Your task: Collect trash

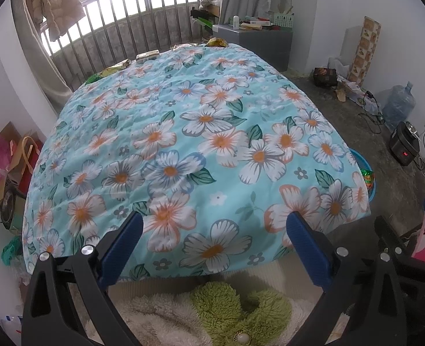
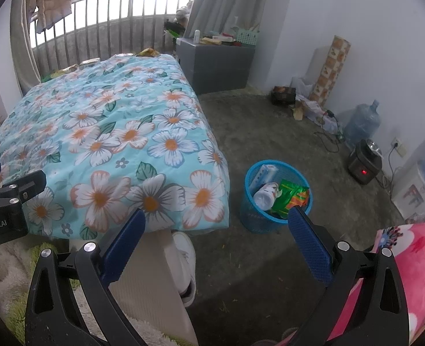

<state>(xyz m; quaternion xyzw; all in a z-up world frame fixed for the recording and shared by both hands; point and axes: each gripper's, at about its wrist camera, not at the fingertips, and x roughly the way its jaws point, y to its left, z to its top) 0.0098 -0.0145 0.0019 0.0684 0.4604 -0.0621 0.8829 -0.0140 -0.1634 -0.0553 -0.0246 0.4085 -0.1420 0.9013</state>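
A bed with a floral quilt (image 1: 201, 132) fills the left wrist view; it also shows in the right wrist view (image 2: 111, 132). Several snack wrappers lie along its far edge (image 1: 147, 55), one yellow wrapper at the far corner (image 1: 216, 42) (image 2: 148, 52). A blue mesh bin (image 2: 273, 222) stands on the floor by the bed's near right corner and holds a white bottle (image 2: 265, 194), a box and green wrappers (image 2: 291, 196). My left gripper (image 1: 215, 227) is open and empty above the bed's near edge. My right gripper (image 2: 216, 225) is open and empty, the bin just beyond its right finger.
A grey cabinet (image 2: 215, 66) with clutter stands at the bed's far right. A water jug (image 2: 362, 121), a black appliance (image 2: 365, 164) and cables line the right wall. Bags (image 1: 5, 158) pile up left of the bed. A pink cloth (image 2: 414, 259) is at near right.
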